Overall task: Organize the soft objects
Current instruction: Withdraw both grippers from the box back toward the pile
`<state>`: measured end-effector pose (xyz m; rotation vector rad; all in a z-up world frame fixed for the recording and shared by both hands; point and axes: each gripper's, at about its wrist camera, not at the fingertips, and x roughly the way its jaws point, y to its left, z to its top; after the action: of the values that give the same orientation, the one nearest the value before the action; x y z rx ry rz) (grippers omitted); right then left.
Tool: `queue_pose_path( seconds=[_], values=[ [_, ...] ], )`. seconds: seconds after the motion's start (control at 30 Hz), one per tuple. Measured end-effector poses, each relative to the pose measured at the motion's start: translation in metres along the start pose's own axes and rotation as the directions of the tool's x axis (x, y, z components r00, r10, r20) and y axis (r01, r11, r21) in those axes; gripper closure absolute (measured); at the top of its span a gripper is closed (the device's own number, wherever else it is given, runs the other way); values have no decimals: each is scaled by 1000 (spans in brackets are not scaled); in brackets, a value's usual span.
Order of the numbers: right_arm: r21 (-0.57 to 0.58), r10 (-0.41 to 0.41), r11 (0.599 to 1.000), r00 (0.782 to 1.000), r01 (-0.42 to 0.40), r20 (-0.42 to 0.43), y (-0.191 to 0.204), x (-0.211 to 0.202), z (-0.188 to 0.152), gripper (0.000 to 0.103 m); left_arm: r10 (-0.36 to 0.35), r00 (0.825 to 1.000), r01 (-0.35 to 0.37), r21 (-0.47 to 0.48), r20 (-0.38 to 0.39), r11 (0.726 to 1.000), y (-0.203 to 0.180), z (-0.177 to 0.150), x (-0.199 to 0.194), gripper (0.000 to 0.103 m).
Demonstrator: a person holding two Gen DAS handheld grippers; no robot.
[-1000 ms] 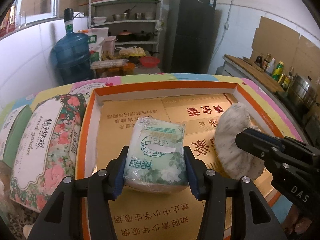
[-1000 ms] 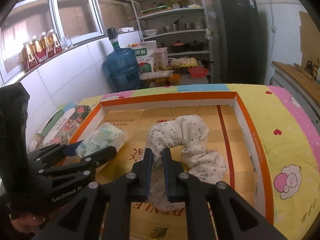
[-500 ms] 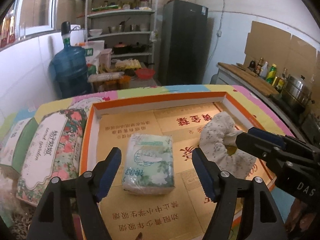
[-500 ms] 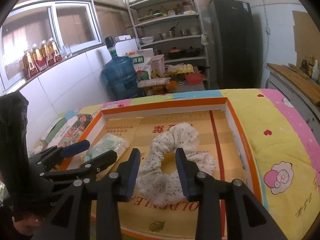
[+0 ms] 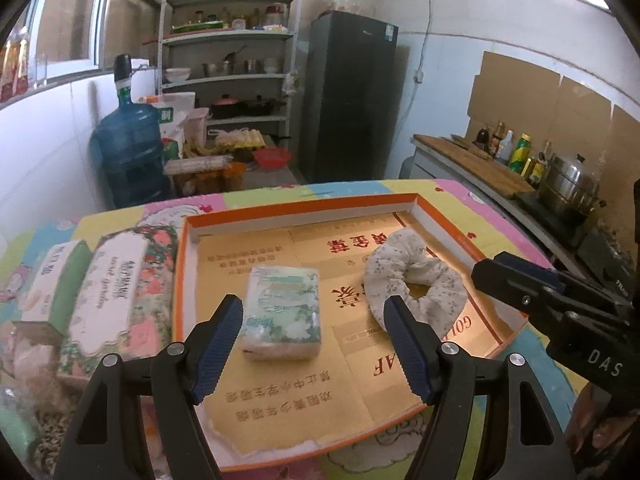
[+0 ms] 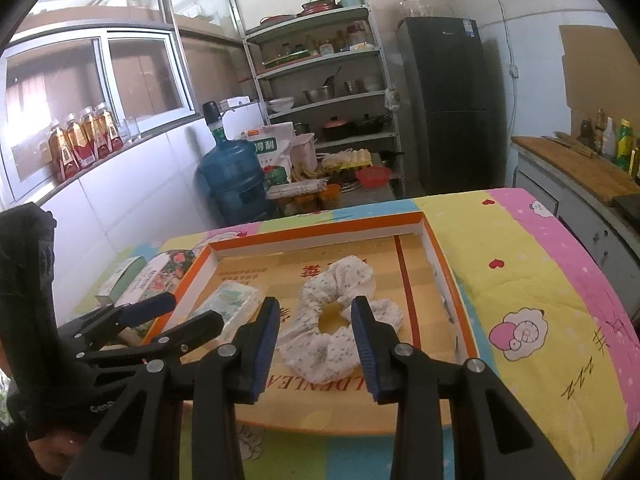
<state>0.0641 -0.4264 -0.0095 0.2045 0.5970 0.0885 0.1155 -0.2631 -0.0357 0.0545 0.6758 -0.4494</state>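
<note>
Both hand-held grippers are hanging empty, tilted downward.
The left hand-held gripper (image 5: pixel 314 344) is gaping wide; the right hand-held gripper (image 6: pixel 316 346) is standing narrower, side by side.

The tissue pack (image 5: pixel 283 312) is wrapped in thin, glossy plastic film, creased at its ends. The scrunchie (image 5: pixel 414 278) is made of soft, matt cloth, gathered into wrinkles. The tray (image 5: pixel 304 210) is seen to be cardboard, with a smooth orange rim and a floor lined with matt, printed brown card, torn at the near edge. The tablecloth (image 6: pixel 532 280) is matt printed fabric. Matt black plastic forms both grippers, and the fingers (image 5: pixel 218 346) are faced with ribbed blue pads. At the far right, a shiny metal pot (image 5: pixel 570 186) and a bare wooden board (image 5: pixel 476 164) are seen.
</note>
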Motion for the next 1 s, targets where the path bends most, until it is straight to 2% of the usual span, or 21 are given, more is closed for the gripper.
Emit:
queue_pose_path(
  seconds=[0.23,0.57,0.8,1.0],
  values=[
    [-15,5,1000,1000,-5,12,20,-12,-6,66,37,997,-38,12,65,999,12,-4,-34,28],
    [-35,26,999,999,-25,21,52,-24,-14,66,38,994,-36,-18,103,999,39,-14,-71,28],
    [-55,49,997,998,-47,27,77,-35,-23,66,75,979,-69,-38,191,997,62,-24,-111,28],
    [-76,82,994,996,-80,27,102,-40,-30,66,107,969,-96,-63,222,993,90,-37,-140,28]
  ],
)
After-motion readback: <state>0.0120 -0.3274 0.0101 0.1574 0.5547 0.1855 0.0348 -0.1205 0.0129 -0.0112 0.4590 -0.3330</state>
